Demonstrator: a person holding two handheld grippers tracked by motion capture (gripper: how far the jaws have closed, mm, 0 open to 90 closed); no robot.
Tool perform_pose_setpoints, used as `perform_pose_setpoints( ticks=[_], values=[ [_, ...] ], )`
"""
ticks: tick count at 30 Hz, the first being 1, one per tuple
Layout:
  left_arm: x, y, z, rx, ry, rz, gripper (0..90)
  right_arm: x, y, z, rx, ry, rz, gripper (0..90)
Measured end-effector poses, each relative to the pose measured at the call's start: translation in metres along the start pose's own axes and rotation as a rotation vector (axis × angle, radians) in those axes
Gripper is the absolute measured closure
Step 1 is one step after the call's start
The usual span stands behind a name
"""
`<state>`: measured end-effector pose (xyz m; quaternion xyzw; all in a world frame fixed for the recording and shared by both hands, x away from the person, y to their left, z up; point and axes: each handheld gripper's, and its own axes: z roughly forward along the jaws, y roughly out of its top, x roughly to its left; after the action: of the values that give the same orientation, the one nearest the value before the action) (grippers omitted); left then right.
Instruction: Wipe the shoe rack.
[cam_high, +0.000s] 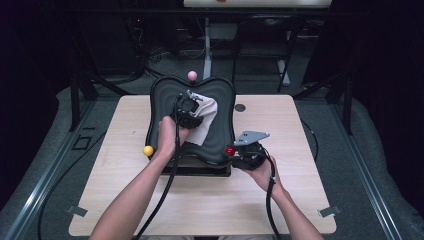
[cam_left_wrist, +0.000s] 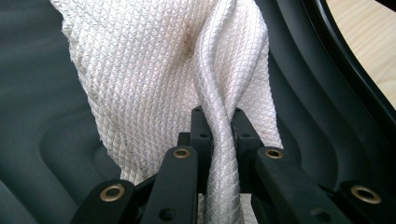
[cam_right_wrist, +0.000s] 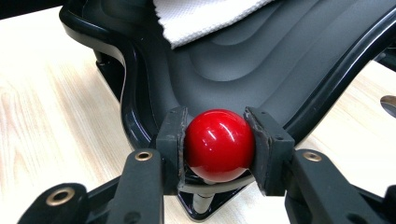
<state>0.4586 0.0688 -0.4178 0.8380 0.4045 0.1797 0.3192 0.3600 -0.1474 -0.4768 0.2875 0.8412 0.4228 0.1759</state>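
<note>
Dark floor and black stands ring the pale wooden bench (cam_high: 210, 200), whose near half and both side margins lie bare. One black contoured tray (cam_high: 220, 100) sits at the bench's middle, tilted on a base, its far lobes reaching close to the bench's far edge. Three ball knobs stand at its rim: one pink knob (cam_high: 192, 75) at the far edge, one yellow knob (cam_high: 148, 150) at the near-left corner, one red knob (cam_high: 230, 150) at the near-right corner.

One white waffle-weave cloth (cam_high: 206, 122) lies inside the tray, its long axis running from the far middle toward the near right. The left gripper (cam_high: 187, 112) is over the tray, its jaws pinched tight on a bunched fold of the cloth (cam_left_wrist: 219, 140), which rises as a twisted ridge between them. The right gripper (cam_right_wrist: 218, 140) has its jaws clamped on the red knob (cam_right_wrist: 218, 144), one pad on each side.
</note>
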Motion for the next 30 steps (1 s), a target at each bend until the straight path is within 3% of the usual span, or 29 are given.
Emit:
perform_pose_setpoints(
  ticks=[18,30],
  values=[
    [0.008,0.043,0.012,0.002,0.044,-0.014,82.3,0.000,0.000,0.000,0.001,0.001,-0.002,60.6],
    [0.006,0.065,0.019,0.012,0.046,-0.015,82.1,0.000,0.000,0.000,0.001,0.001,-0.005,60.6]
  ],
)
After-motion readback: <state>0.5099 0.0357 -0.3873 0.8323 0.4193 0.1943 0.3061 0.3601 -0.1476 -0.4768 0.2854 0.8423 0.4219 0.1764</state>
